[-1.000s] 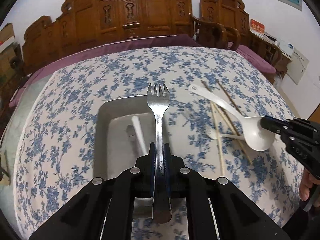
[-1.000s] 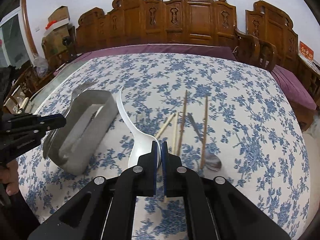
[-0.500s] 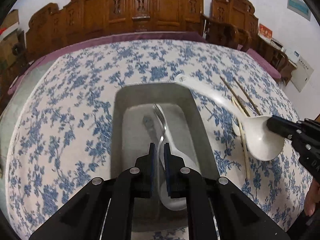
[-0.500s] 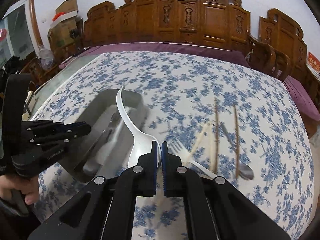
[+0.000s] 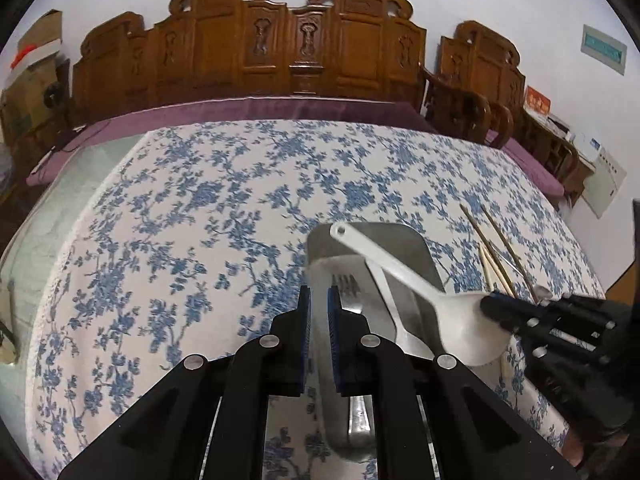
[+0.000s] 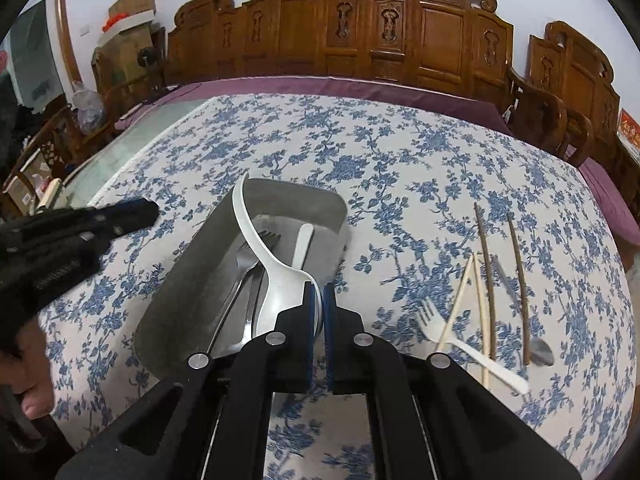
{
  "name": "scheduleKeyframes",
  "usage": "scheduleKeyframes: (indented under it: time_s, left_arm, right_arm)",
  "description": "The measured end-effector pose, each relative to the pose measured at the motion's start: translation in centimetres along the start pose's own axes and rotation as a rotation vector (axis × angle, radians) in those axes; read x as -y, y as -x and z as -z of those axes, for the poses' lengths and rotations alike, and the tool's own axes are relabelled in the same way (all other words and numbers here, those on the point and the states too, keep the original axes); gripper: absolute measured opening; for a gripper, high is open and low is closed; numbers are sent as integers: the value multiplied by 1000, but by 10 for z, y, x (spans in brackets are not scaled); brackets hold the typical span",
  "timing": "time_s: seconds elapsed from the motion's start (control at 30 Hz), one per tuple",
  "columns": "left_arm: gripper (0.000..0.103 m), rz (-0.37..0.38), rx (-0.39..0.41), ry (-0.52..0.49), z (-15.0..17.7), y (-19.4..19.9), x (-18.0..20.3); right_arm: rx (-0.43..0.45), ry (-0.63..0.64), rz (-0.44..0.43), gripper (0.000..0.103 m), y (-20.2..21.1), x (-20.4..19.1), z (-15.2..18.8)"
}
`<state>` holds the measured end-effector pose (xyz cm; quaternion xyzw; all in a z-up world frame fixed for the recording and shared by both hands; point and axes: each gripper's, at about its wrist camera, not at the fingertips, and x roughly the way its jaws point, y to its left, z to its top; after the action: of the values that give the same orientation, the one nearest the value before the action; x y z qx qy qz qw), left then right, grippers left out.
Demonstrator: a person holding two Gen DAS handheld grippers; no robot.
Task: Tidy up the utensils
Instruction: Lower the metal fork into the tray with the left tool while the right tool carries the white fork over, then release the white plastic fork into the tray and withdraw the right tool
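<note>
right wrist view: right gripper (image 6: 319, 300) clamped on white ladle (image 6: 272, 280) bowl, held over metal tray (image 6: 192, 264), not yet released. already in tray: metal fork (image 6: 244, 256), white spoon (image 6: 303, 244). left gripper (image 5: 318, 312) nearly closed, empty, beside tray. left on tablecloth (image 6: 400, 168): plastic fork (image 6: 460, 340), chopsticks (image 6: 486, 280), metal spoon (image 6: 536, 346).

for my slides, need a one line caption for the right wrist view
Right gripper carries a white ladle over the metal tray; chopsticks wait on the floral tablecloth.
</note>
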<state>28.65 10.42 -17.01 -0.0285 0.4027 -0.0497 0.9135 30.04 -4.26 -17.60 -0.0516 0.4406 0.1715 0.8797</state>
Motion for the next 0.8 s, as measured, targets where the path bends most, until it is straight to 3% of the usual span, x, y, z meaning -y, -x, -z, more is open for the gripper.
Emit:
scheduleKeyframes:
  time_s: [0.1, 0.3, 0.6, 0.8]
  left_arm:
    - [8, 4, 7, 11, -2, 4, -5]
    - [8, 12, 14, 28, -4, 6, -14]
    - [8, 14, 16, 28, -3, 6, -15]
    - [8, 20, 15, 17, -1, 7, -11]
  right_arm:
    - [-1, -1, 45, 5, -8, -9, -1]
    - [-20, -30, 53, 9, -19, -17, -2]
    - [-69, -55, -166, 12, -20, -25, 11]
    - [-29, -14, -180, 12, 2, -15, 18]
